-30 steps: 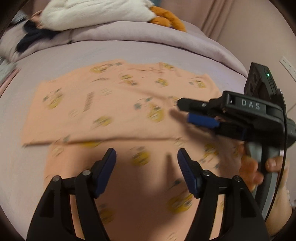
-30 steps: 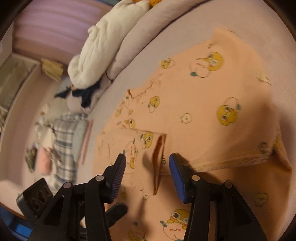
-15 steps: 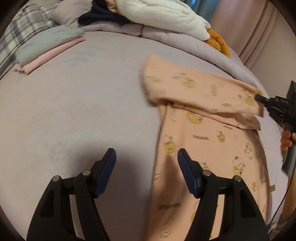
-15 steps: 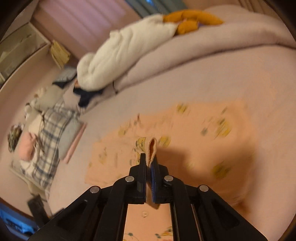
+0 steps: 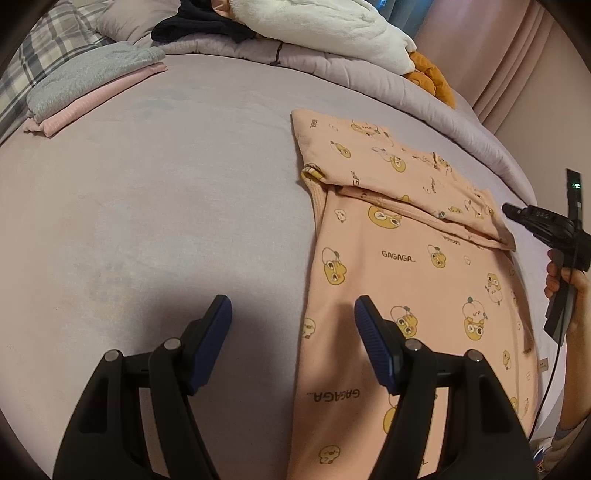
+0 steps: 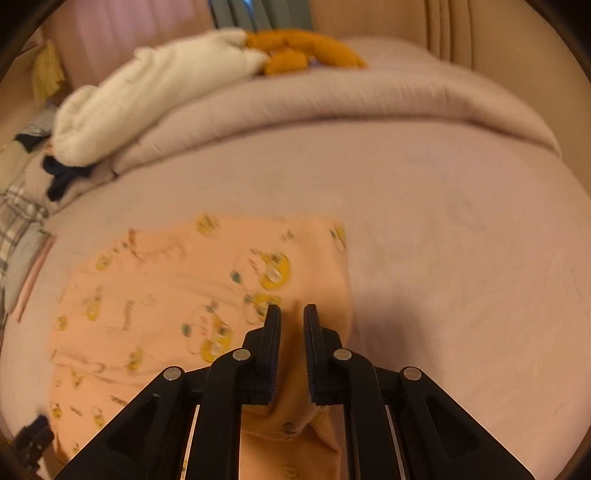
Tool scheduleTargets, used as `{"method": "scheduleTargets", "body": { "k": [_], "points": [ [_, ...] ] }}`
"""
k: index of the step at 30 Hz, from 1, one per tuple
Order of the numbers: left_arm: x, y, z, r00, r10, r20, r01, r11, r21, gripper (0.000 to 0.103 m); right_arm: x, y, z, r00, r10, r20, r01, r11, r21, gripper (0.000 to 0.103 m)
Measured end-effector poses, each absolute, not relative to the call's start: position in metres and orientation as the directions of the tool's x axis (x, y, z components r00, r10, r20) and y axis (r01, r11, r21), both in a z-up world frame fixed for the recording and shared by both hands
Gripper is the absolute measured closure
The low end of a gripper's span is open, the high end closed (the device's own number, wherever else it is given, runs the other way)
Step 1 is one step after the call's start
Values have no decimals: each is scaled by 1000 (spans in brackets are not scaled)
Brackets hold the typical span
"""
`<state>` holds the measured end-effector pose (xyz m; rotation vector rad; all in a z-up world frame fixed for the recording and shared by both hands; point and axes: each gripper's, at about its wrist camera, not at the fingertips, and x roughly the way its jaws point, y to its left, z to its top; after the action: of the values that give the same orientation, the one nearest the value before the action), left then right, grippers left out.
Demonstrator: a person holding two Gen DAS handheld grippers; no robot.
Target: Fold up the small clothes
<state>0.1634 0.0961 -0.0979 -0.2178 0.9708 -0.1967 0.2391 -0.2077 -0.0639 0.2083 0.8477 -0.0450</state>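
Observation:
A peach garment with yellow cartoon prints [image 5: 406, 266] lies flat on the lilac bed, its far part folded over across the top [image 5: 388, 162]. My left gripper [image 5: 293, 321] is open and empty, low over the bed at the garment's left edge. My right gripper [image 6: 291, 332] has its jaws a small gap apart, with nothing clamped between them, above the garment's right part [image 6: 207, 295]. It also shows at the right edge of the left wrist view [image 5: 539, 221], just off the folded part's corner.
A folded grey and pink pile [image 5: 92, 85] lies at the far left. A white blanket [image 5: 332, 26], dark cloth [image 5: 207, 26] and an orange plush [image 5: 428, 74] lie along the rolled duvet [image 6: 332, 103] at the back. A plaid pillow [image 5: 44, 44] is far left.
My right gripper was shut on a garment edge half a second ago; now its jaws have parted and the cloth lies flat. The left gripper stayed open, its view shifting slightly.

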Motion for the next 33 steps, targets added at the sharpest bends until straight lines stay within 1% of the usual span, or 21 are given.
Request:
{"method": "scheduleTargets", "body": {
  "k": [1,3,4,7,10,12,14,16,21,23,24,25,27,33],
  "points": [
    [163,96,-98,552,-260,-792,66,961,-269,34,234,-205,-61,686,72,-724,84,980,178,93],
    [161,96,-97,555,-262,-789,66,960,-272,34,227,-198,-63,692,147,-707,5,978,208,93],
    [160,95,-97,554,-265,-789,69,960,-273,34,225,-194,-70,670,178,-721,-28,976,215,93],
    [154,91,-94,555,-259,-790,80,963,-259,34,231,-191,-106,571,147,-807,-28,987,161,93],
    [145,89,-90,559,-264,-786,98,962,-253,34,217,-209,-100,603,206,-771,9,964,265,93],
    [137,89,-87,561,-271,-782,111,961,-253,34,197,-212,-91,625,267,-734,-9,942,334,92],
    [130,88,-87,559,-278,-781,118,959,-257,34,171,-211,-85,642,285,-712,-29,937,349,87],
    [121,88,-86,557,-283,-780,125,958,-259,34,141,-213,-87,641,306,-704,-42,930,366,78],
    [96,86,-84,554,-283,-783,138,959,-249,34,83,-212,-95,638,340,-691,-18,904,427,74],
    [87,86,-86,549,-284,-786,137,959,-250,34,60,-224,-99,649,358,-672,-3,884,468,70],
    [83,86,-87,546,-284,-788,136,958,-252,34,53,-228,-99,655,360,-665,10,875,483,65],
    [79,86,-89,542,-286,-791,134,958,-254,34,43,-229,-96,659,362,-660,17,870,494,63],
    [71,85,-91,534,-289,-795,129,957,-261,34,27,-234,-94,669,361,-649,31,860,510,63],
    [49,78,-94,523,-298,-799,125,954,-273,34,16,-230,-93,670,362,-649,47,851,523,61]
  ]
}}
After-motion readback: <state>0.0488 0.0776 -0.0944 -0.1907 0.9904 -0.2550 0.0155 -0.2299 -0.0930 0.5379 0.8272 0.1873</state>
